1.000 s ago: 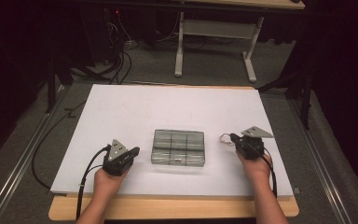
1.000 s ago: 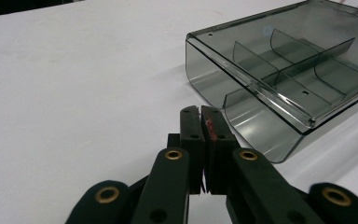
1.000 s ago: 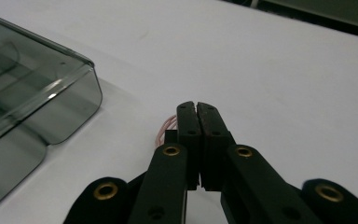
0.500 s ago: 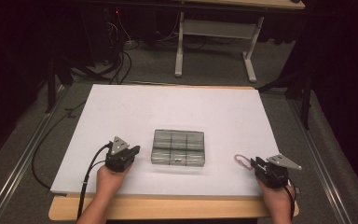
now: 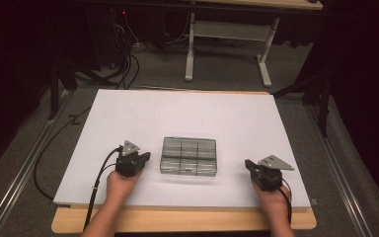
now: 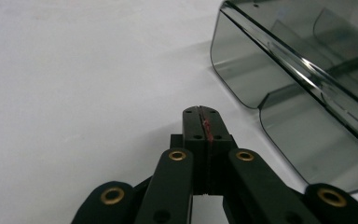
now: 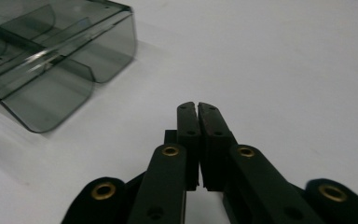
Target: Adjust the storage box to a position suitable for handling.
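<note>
A smoky clear plastic compartment box (image 5: 189,156) lies closed on the white board (image 5: 177,113). My left gripper (image 5: 147,157) rests just left of the box with its tips pointing at the box's left end. In the left gripper view its jaws (image 6: 200,112) are pressed together on nothing, and the box (image 6: 284,70) lies to the upper right. My right gripper (image 5: 248,164) sits apart from the box, to its right. Its jaws (image 7: 197,106) have just been closing and now meet with nothing between them. The box (image 7: 51,60) lies at the upper left of that view.
The board lies on a wooden table whose front edge (image 5: 187,219) runs under both hands. Black cables (image 5: 98,177) trail from the left gripper across the board's front left. Beyond the table are a grey floor, more cables and a metal desk frame (image 5: 227,34).
The right hand has drawn back from beside the box toward the front edge. The left hand has edged slightly toward the box.
</note>
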Tool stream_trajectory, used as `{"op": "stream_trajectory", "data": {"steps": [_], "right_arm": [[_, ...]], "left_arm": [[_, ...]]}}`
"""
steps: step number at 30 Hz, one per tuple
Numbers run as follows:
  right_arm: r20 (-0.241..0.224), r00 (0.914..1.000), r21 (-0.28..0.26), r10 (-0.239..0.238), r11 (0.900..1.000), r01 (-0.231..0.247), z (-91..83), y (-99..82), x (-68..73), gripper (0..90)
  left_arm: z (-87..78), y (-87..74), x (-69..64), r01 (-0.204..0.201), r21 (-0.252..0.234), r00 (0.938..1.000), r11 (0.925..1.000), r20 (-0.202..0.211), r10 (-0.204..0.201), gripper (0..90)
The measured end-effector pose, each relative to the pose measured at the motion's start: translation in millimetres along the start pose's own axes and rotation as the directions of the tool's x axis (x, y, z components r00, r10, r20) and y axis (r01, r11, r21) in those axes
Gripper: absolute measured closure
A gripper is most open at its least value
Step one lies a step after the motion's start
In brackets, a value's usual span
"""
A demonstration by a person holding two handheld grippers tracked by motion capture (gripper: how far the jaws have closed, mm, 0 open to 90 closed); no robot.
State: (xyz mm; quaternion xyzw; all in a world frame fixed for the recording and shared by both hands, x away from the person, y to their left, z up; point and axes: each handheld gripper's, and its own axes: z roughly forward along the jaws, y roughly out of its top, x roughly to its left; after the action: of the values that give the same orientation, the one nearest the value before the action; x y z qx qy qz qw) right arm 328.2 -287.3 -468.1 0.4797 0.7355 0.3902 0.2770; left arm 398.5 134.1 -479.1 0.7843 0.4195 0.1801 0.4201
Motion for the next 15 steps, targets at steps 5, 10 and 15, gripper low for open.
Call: {"op": "stream_trajectory", "data": {"steps": [5,10,15], "right_arm": [[-0.041,0.9988,0.013,-0.026,0.9996,0.027,14.2,8.6,14.4,90.0],[-0.088,0.9931,0.03,-0.077,0.9964,0.08,33.0,21.0,35.0,90.0],[-0.117,0.9897,0.051,-0.083,0.9947,0.089,43.1,25.1,43.2,90.0]], "left_arm": [[4.8,10.3,-2.7,-0.009,-0.003,0.9999,1.0,-0.011,0.009,90.0],[22.4,15.4,-4.5,-0.024,0.031,0.9997,0.9992,-0.007,0.024,90.0],[29.1,13.5,-9.1,-0.015,0.054,0.9993,0.9984,0.035,0.013,90.0]]}}
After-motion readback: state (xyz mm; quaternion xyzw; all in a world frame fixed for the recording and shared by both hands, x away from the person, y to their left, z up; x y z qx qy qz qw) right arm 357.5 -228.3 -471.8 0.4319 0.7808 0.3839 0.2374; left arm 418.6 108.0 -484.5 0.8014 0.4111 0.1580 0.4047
